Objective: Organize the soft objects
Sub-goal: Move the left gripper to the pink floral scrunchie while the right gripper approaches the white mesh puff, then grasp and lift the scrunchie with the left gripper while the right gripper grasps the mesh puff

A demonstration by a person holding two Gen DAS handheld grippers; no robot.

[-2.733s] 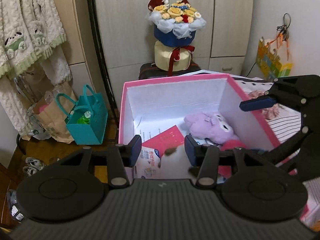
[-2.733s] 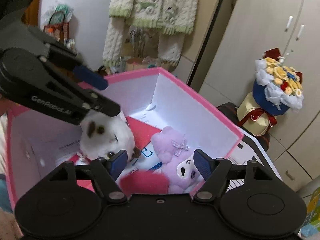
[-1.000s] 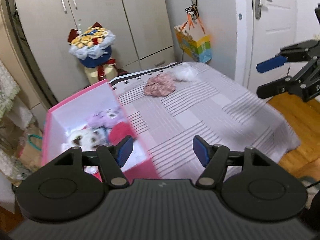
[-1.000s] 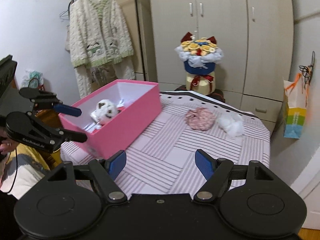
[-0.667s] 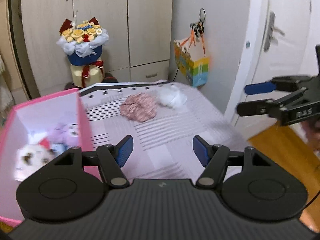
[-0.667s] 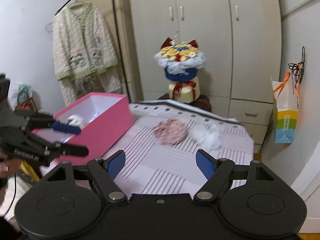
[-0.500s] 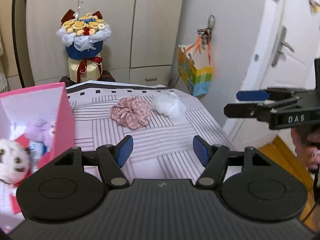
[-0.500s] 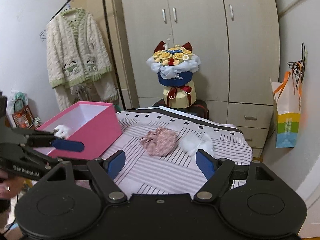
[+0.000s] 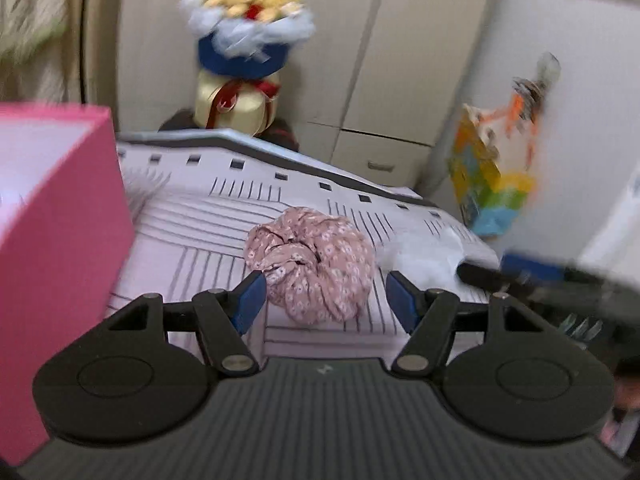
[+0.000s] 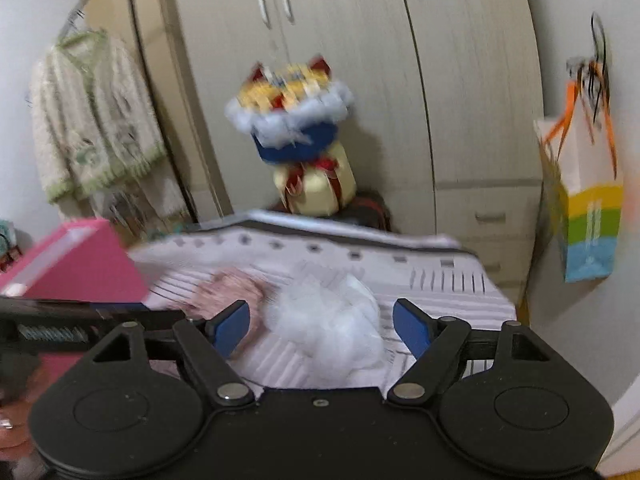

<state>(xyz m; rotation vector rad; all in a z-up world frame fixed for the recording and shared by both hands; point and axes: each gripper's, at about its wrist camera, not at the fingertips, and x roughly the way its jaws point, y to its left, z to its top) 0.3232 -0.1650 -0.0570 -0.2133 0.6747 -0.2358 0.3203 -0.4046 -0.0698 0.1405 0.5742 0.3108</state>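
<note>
Pink scrunchie [image 9: 310,264] seemingly between left gripper [image 9: 322,300].

From my left camera the pink box [image 9: 60,248] runs off the left edge, so I cannot see inside it. The other gripper [image 9: 540,276] at far right is a dark smear. My right view is blurred: the pink scrunchie [image 10: 236,288] is half hidden behind a fingertip, and the white fluff [image 10: 332,320] has no clear outline. The bouquet [image 10: 288,104] is streaked.
</note>
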